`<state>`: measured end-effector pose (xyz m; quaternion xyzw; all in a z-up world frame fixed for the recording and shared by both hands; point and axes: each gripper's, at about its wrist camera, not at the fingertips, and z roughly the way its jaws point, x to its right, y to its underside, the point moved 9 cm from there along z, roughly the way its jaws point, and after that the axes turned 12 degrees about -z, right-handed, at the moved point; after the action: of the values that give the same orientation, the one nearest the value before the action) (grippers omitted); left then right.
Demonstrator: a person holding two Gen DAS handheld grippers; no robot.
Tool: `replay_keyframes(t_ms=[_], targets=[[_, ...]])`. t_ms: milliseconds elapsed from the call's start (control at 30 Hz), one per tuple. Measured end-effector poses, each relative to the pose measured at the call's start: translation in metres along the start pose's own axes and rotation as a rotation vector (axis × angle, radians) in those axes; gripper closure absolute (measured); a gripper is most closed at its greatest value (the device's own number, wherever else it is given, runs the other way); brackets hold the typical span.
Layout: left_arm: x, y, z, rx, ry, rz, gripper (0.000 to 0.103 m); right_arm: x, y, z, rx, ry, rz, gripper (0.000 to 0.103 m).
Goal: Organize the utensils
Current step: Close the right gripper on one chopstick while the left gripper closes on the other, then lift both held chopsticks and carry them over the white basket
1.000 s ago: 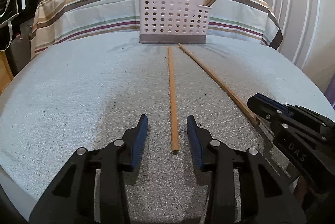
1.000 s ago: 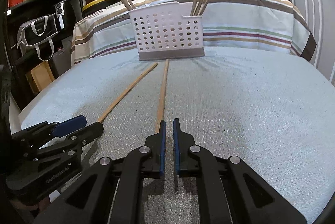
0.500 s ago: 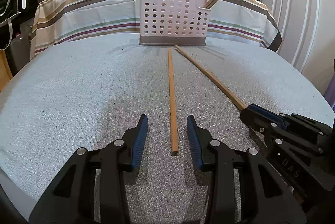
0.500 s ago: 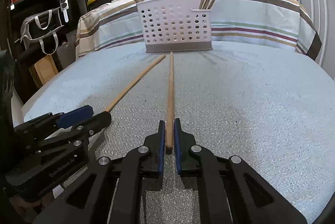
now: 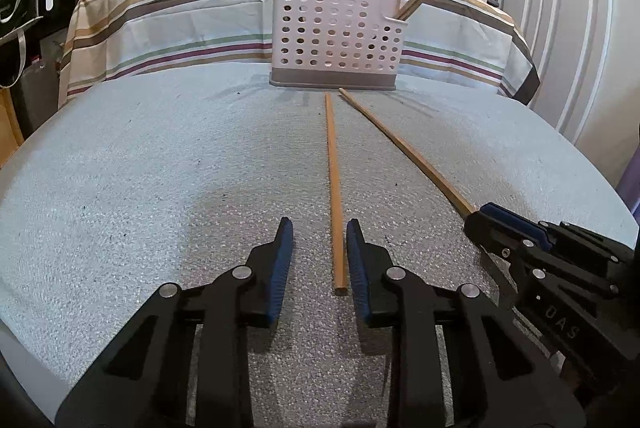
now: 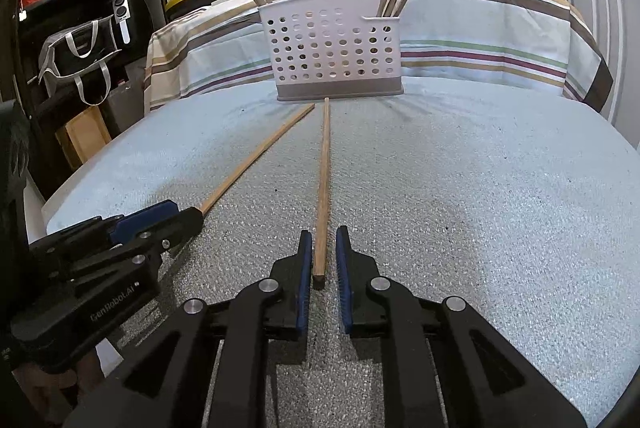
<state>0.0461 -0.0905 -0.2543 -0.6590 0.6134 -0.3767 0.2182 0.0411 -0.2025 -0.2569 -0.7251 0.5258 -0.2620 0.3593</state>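
Chopsticks, two long wooden ones (image 5: 335, 195) (image 6: 322, 187), lie at six o'clock of the white perforated plastic caddy (image 5: 336, 39). Left gripper (image 5: 319, 260), closing, and right gripper (image 6: 323, 274), opening, each straddle one without pinching. Off-centre closing could roll a stick aside.

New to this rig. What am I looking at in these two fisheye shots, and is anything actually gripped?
There is no robot arm here. A person holds a two-finger clamp in each hand, and a camera on each looks along its fingers. One picture is from the left gripper, the other from the right gripper; each also catches the other at its edge. On the padded table, two chopsticks point at a perforated holder that already has chopsticks in it. The left chopstick lies between the left fingers, which have just been closing. The right chopstick lies between the right fingers, which have just been opening. Neither looks pinched: gaps show.
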Motion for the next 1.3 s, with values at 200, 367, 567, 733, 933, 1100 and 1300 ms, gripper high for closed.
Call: replay_keyframes(t_ms=[200, 367, 567, 733, 933, 1100, 1300], targets=[[-0.001, 0.0, 0.0, 0.002, -0.003, -0.006, 0.092, 0.0, 0.0, 0.0, 0.0, -0.001, -0.001, 0.094], [-0.001, 0.0, 0.0, -0.002, 0.003, -0.004, 0.096, -0.002, 0.001, 0.0, -0.001, -0.002, -0.008, 0.096], [0.001, 0.001, 0.0, -0.005, 0.01, 0.0, 0.097, -0.002, 0.0, 0.0, 0.001, 0.0, -0.007, 0.096], [0.001, 0.0, -0.002, -0.001, 0.012, -0.005, 0.097, -0.001, -0.003, -0.003, 0.011, 0.005, -0.008, 0.096], [-0.003, -0.01, -0.012, 0.043, 0.002, -0.005, 0.097, 0.004, -0.012, -0.014, 0.055, 0.033, -0.006, 0.096], [-0.007, -0.022, -0.024, 0.101, -0.023, 0.008, 0.097, 0.011, -0.023, -0.025, 0.099, 0.058, -0.003, 0.096], [-0.013, -0.038, -0.04, 0.169, -0.058, 0.032, 0.097, 0.017, -0.038, -0.04, 0.148, 0.091, -0.02, 0.096]])
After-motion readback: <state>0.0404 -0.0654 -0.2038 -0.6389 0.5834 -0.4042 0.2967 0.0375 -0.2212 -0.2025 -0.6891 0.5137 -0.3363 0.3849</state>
